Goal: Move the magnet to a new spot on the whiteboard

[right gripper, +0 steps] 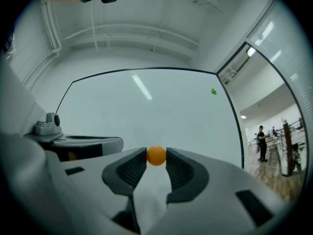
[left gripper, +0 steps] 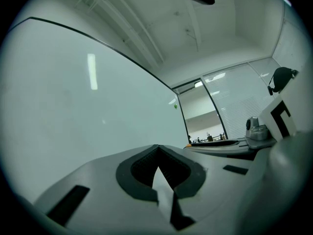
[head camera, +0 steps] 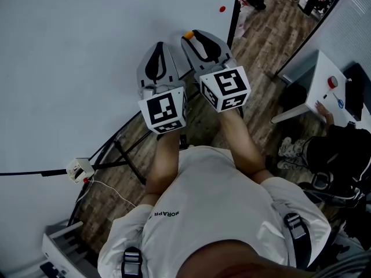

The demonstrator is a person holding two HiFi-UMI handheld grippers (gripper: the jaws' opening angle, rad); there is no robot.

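Note:
A small orange ball-shaped magnet [right gripper: 156, 155] sits between the tips of my right gripper [right gripper: 156, 156], whose pads press on it from both sides. In the head view the orange magnet [head camera: 188, 35] shows at the tip of the right gripper [head camera: 189, 36], in front of the whiteboard [head camera: 87, 68] near its right edge. I cannot tell whether it touches the board. My left gripper [head camera: 159, 45] is held beside the right one, on its left. The left gripper [left gripper: 157, 149] is shut with nothing in it.
Another small round magnet [head camera: 222, 8] sticks on the board up and to the right. The board's dark frame edge [head camera: 234, 16] and stand legs [head camera: 124, 155] are close by. A small white box [head camera: 80, 169] hangs on a cable. A white desk [head camera: 324, 91] stands at the right.

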